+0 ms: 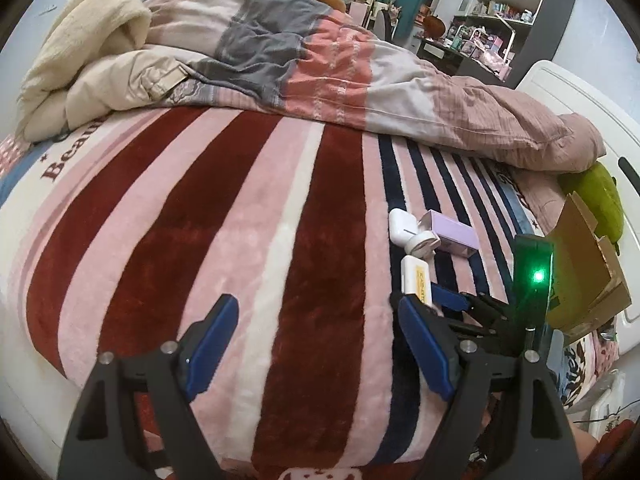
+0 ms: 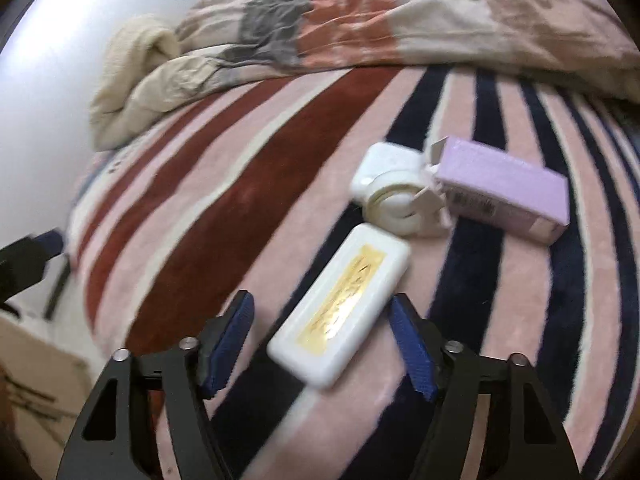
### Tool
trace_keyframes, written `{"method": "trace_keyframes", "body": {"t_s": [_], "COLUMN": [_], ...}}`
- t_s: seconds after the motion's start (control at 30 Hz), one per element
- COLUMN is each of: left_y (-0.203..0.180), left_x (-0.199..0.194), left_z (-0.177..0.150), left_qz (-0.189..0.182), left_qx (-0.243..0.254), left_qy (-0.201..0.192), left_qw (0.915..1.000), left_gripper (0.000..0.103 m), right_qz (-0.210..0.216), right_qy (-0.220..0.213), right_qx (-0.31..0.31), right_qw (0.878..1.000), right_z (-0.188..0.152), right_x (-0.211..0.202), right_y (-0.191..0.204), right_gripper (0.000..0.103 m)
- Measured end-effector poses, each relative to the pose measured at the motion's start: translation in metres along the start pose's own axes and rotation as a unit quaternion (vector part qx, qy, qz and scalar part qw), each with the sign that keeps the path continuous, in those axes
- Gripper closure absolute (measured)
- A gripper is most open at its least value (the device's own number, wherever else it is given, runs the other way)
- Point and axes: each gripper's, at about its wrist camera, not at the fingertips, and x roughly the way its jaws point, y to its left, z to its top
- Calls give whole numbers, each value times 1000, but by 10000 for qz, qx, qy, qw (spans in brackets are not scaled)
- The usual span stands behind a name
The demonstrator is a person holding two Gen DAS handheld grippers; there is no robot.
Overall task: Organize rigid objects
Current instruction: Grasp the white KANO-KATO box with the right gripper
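A white flat case with a gold label [image 2: 340, 312] lies on the striped blanket between the jaws of my right gripper [image 2: 322, 304]. The pads stand apart from its sides, so this gripper is open. Just beyond the case are a white round dispenser [image 2: 400, 204], a white earbud case [image 2: 384, 160] and a purple box [image 2: 504, 188], all touching. My left gripper [image 1: 316, 308] hangs open over bare blanket, left of the same cluster: the labelled case [image 1: 416, 280], the purple box [image 1: 456, 234]. In the left wrist view my right gripper [image 1: 452, 300] reaches in beside the case.
An open cardboard box [image 1: 588, 264] sits at the bed's right edge, with a green item [image 1: 604, 200] behind it. A crumpled duvet [image 1: 320, 60] and a cream blanket [image 1: 80, 52] fill the far half of the bed. Shelves [image 1: 508, 4] stand in the background.
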Motion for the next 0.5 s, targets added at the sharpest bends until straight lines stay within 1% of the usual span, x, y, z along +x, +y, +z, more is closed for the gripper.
{"method": "trace_keyframes", "body": {"t_s": [0.07,0.1,0.17,0.23,0.33,0.4,0.5], "left_y": [0,-2,-5,-9,-14,-17,-19], "left_x": [0,0,0,-1,1,2,2], "left_z": [0,0,3,5,7,8,9], "left_qz": [18,6,-70,-157,-163,-164,-162], "left_qx": [27,49,73,96,147,166,185], "left_qy": [6,-1,-30,-56,-42,-24,11], "left_qw": [10000,10000,9999,9998,9997,9997,9997], "left_gripper": [23,23,23,23,23,23,23], "right_qz": [-17,7,5,-4,108,241,261], "right_qy": [37,79,192,274,278,234,175], "right_qx": [-143,-188,-241,-296,-368,-419,-653], "right_qw": [9999,9998,9995,9992,9989,9986,9974], "right_z": [-2,-2,-5,-8,-11,-10,-6], "right_x": [-3,-5,-12,-19,-23,-21,-14], "right_y": [-2,-3,-14,-25,-36,-37,-33], "right_gripper": [58,60,68,68,67,67,67]}}
